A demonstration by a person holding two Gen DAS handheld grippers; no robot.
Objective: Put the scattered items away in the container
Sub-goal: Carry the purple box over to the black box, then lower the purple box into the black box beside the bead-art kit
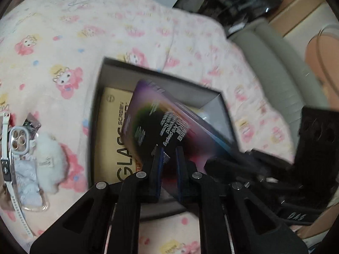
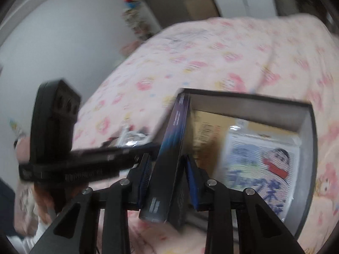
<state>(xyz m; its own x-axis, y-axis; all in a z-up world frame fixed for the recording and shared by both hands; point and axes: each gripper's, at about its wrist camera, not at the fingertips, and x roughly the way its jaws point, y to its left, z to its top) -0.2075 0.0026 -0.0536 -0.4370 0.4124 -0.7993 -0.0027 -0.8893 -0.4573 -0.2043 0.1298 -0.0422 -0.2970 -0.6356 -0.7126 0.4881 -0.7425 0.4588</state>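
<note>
Pink bedding (image 1: 89, 42) printed with cartoon characters fills both wrist views, and a dark open box (image 1: 110, 67), the container, sits on it. Both views are blurred.

From the left wrist, the left gripper (image 1: 168, 150) points down toward the box. Its jaws stand narrow, with the near edge of a flat purple and black package (image 1: 161, 114) between the blue pads. Whether the pads press on it is hard to tell through the blur. The package tilts up over the box, its white lettering facing the camera. Beneath it, inside the box, lies a tan package (image 1: 114, 114) marked with large letters about glass screens. Left of the box, on the bedding, lie a clear phone case (image 1: 20, 141) with a camera cutout, a white watch (image 1: 6, 165) with its strap stretched out, and a fluffy white pompom (image 1: 49, 160). The right gripper (image 1: 275, 169) shows at the right edge as a dark blurred shape.

From the right wrist, the right gripper (image 2: 168, 165) holds the same purple package (image 2: 175, 139) edge-on, upright between its blue pads, at the left wall of the box (image 2: 307, 131). Inside the box lies a packet with a cartoon boy's face (image 2: 264, 163) on the tan package (image 2: 209, 127). The left gripper (image 2: 89, 158) reaches in from the left, dark and blurred.
</note>
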